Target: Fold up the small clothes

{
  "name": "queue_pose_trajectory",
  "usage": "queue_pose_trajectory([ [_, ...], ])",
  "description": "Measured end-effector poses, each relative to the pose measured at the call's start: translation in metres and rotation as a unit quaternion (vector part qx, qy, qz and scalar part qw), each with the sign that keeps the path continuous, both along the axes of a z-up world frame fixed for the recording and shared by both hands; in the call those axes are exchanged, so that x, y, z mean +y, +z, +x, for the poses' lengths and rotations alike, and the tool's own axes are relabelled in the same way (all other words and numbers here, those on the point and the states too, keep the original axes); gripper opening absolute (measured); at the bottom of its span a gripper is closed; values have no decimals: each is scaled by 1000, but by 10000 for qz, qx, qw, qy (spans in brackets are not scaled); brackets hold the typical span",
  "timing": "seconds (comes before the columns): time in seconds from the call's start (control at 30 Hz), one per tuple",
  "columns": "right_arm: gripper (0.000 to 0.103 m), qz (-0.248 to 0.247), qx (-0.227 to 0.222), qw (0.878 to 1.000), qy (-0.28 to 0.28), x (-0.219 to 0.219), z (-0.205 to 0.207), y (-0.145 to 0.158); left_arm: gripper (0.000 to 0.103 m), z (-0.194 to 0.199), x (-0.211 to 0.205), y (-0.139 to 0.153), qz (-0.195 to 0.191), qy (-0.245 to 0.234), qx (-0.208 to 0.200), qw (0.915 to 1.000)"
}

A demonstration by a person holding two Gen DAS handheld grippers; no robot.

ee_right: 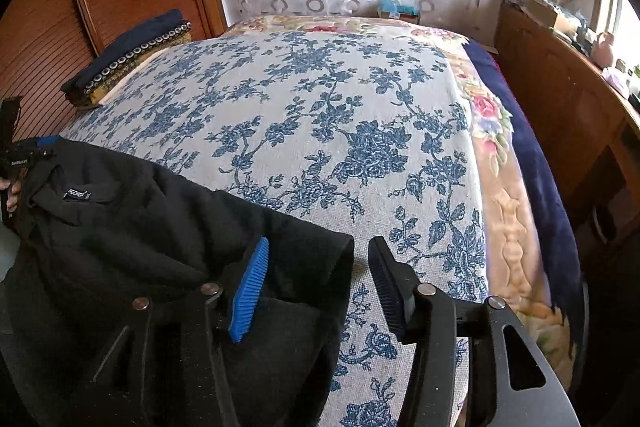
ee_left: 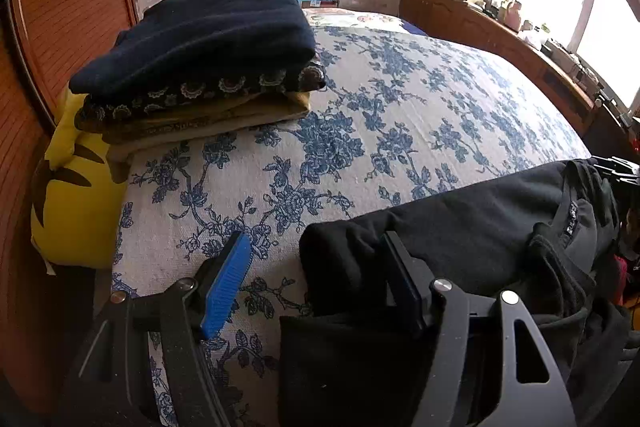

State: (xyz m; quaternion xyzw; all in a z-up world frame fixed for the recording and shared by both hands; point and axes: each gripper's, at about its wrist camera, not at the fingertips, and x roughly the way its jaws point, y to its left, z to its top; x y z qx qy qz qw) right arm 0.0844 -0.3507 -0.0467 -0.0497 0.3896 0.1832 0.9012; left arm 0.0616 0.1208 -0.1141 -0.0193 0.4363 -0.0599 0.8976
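Two hand-held grippers, left (ee_left: 316, 283) and right (ee_right: 316, 287), hover with jaws apart, gripping nothing, at opposite ends of a black garment (ee_right: 132, 227) on the floral-covered bed (ee_right: 320, 115).

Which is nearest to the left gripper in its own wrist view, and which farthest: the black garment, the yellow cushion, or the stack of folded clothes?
1. Black garment, at the left gripper, right side.
2. Yellow cushion, left edge of the bed.
3. Stack of folded clothes, far left, beyond the cushion.
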Motion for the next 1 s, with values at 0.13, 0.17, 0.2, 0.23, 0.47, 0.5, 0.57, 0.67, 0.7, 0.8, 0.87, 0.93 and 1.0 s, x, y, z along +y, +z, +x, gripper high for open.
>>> queue_pose_trajectory([
  [0.13, 54, -4, 27, 10000, 37, 3, 3, -3, 68, -1, -2, 0, 47, -11, -8, 10000],
  [0.17, 54, 0, 45, 10000, 73, 4, 2, -3, 68, -1, -2, 0, 48, -8, -15, 10000],
  [0.2, 54, 1, 65, 9999, 117, 5, 2, -3, 68, -1, -2, 0, 47, -11, -14, 10000],
  [0.23, 54, 1, 81, 9998, 154, 6, 3, -4, 68, -1, -2, 0, 73, 0, -50, 10000],
  [0.47, 54, -56, 88, 9997, 225, 9, 2, -6, 50, 4, -7, 3, -16, -192, -21, 9998],
  [0.5, 54, -46, 84, 9997, 241, 8, 2, -7, 48, 5, -8, 3, -4, -223, -20, 9998],
  [0.57, 54, -3, 86, 9996, 265, 7, 4, -7, 41, 5, -10, 4, 0, -270, -21, 9996],
  [0.67, 54, 58, 106, 9997, 218, 4, 7, -7, 33, 4, -12, 5, 9, -307, -34, 9995],
  [0.7, 54, 22, 100, 9998, 173, 3, 9, -8, 31, 3, -12, 5, 1, -319, -34, 9995],
  [0.8, 54, -16, 109, 9998, 162, 6, 10, -8, 21, 3, -13, 6, -50, -323, -30, 9995],
  [0.87, 45, -38, 101, 9996, 266, 10, 8, -8, 18, 3, -13, 6, -21, -300, -53, 9995],
  [0.93, 28, -13, 82, 9992, 396, 13, 5, -8, 16, 0, -14, 7, -17, -286, -103, 9995],
  [1.0, 19, 130, 131, 9985, 510, 14, 3, -9, 14, -4, -15, 9, -10, -264, -179, 9995],
])
